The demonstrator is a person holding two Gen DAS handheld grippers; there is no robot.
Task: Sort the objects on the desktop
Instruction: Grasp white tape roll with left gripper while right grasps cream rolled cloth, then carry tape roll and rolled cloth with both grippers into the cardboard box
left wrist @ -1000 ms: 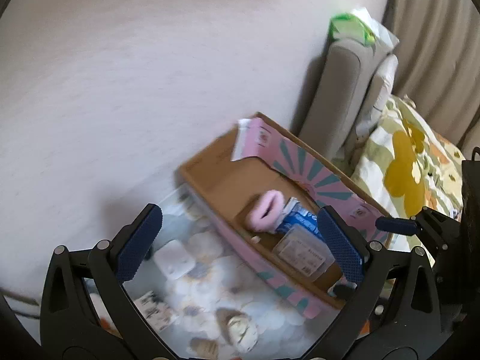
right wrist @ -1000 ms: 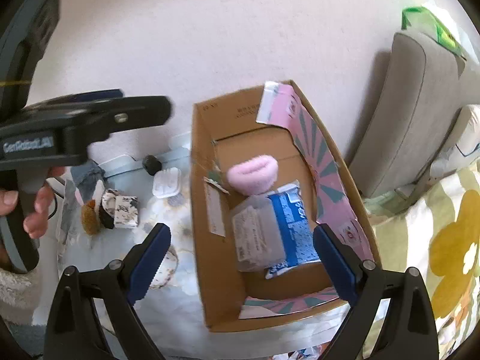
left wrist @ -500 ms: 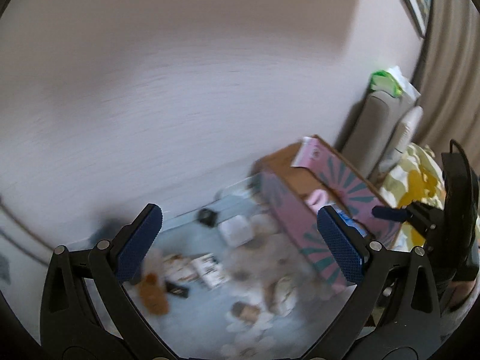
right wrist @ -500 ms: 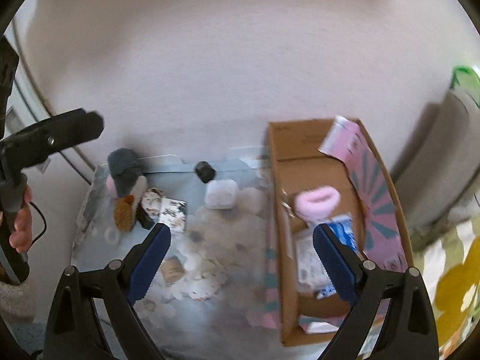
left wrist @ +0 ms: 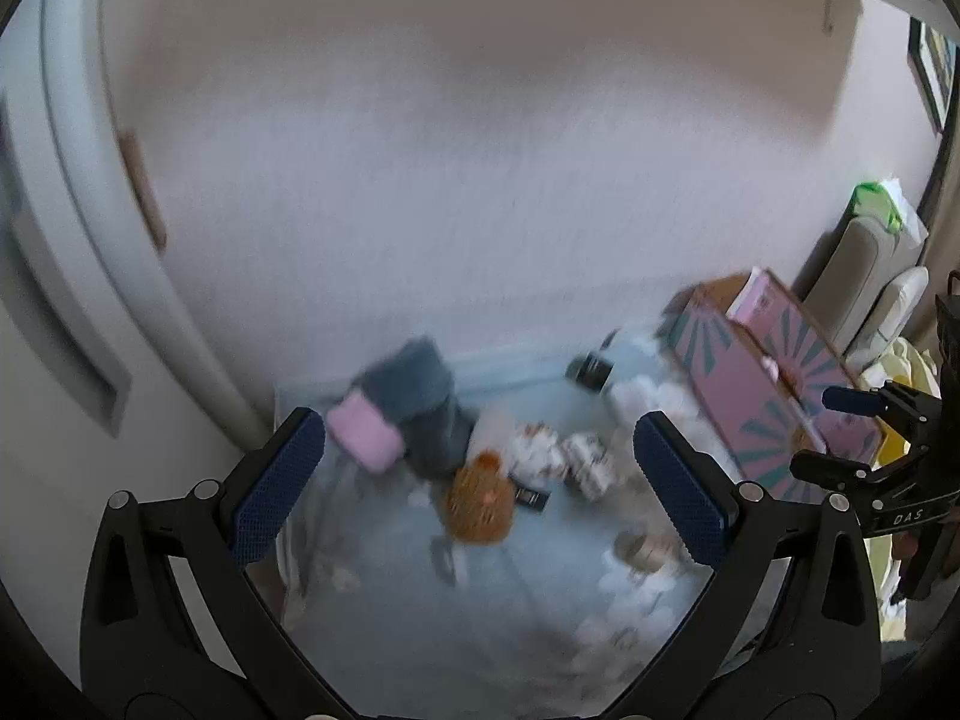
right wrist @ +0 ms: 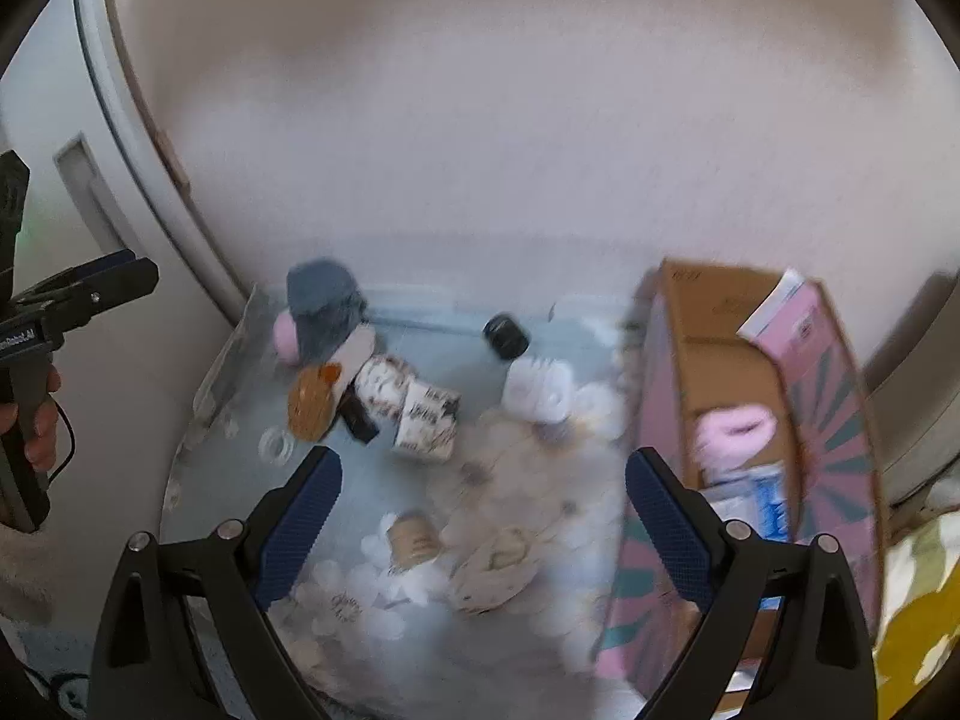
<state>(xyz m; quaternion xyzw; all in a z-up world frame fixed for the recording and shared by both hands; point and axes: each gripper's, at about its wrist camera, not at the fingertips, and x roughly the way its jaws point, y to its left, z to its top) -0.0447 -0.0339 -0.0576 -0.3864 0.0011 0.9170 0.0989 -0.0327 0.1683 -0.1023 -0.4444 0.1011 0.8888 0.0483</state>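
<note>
Both tools, left tool (left wrist: 480,480) and right tool (right wrist: 480,516), are hanging open and empty; beside the cardboard box (right wrist: 720,324), the orange brush (right wrist: 309,402) is probably light, best pinched mid-body.

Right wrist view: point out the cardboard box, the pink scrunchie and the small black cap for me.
cardboard box (right wrist: 714,324): right wrist view, on its bare brown inner wall.
pink scrunchie (right wrist: 735,429): right wrist view, on its fluffy ring, inside the box.
black cap (right wrist: 506,336): right wrist view, on its dark body.
</note>
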